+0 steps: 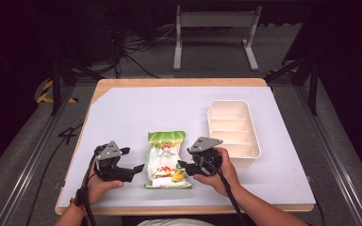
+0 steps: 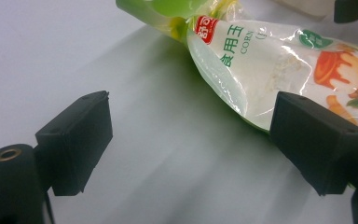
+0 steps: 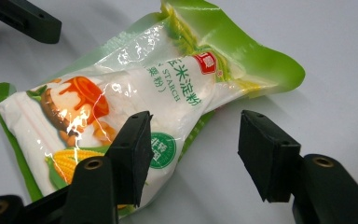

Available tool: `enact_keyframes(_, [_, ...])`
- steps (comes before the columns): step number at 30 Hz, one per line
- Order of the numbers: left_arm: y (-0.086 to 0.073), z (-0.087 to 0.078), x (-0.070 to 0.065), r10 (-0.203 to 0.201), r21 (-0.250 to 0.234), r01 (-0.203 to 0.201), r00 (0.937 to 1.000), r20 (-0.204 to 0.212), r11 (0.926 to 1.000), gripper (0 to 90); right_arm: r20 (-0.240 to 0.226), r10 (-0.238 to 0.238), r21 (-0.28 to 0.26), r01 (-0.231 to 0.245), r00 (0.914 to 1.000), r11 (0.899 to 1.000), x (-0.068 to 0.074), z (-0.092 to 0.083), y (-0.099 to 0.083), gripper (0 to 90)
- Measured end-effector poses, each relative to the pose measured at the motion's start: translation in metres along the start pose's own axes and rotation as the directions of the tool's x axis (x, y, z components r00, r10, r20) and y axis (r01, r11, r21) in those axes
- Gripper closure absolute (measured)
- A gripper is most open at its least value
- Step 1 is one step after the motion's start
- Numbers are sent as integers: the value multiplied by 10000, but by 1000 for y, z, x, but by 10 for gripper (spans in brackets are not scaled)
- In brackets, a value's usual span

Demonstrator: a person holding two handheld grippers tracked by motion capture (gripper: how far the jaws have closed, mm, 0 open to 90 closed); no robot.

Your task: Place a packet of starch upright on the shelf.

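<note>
A: Left gripper?
B: Jaws wide apart, empty, at the bag's left edge; one finger overlaps it, contact unclear.
A: Right gripper?
B: Jaws spread, straddling the bag's right edge, not clamped.
A: The bag?
B: Flat on the white mat, between both grippers. Farther right stands a tray.

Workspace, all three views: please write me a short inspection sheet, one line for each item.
Surface: white sheet over a wooden table.
Job's things: corn starch bag lying flat; white divided tray to its right, compartments bare.
Clutter: nothing seen.
Grippers: left gripper open at the bag's left edge; right gripper open at its right edge; neither grips it.
Cables: one trails from each gripper; loose cables on the floor.
Surroundings: dark room, grey metal stand behind.
</note>
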State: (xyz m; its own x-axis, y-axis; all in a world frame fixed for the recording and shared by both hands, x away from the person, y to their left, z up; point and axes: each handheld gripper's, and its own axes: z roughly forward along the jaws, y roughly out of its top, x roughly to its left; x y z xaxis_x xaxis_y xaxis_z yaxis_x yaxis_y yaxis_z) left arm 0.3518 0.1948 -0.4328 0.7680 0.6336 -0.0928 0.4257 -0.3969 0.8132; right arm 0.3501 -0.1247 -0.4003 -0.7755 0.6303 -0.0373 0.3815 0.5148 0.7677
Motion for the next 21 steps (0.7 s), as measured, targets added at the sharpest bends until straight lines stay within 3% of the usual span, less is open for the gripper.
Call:
enact_keyframes(2, [0,2,0,-192,-53,192,9998,-70,9998,169,52,15,-34,-14,10000,10000,0,1,-1,450])
enact_keyframes(4, [0,5,-1,-308,-96,310,9994,155,9995,195,267,245,-98,-243,9993,9997,-1,4,-3,471])
enact_keyframes(8, [1,12,-2,-388,91,385,9985,375,9992,209,298,276,-101,-273,9992,9996,2,10,-2,469])
enact_keyframes(10, [5,17,0,-559,128,551,9959,716,9984,214,102,337,120,-338,9994,9994,6,19,-1,457])
enact_keyframes(14, [12,30,-1,-567,452,530,9949,834,9976,214,6,730,321,-730,9973,9968,4,34,-1,424])
enact_keyframes(16, [15,36,0,-725,645,678,9947,733,9956,215,45,896,372,-897,9960,9953,1,37,-1,406])
enact_keyframes(21, [23,45,3,-849,1099,767,9938,718,9910,219,-514,1394,665,-1359,9889,9885,-7,43,-1,378])
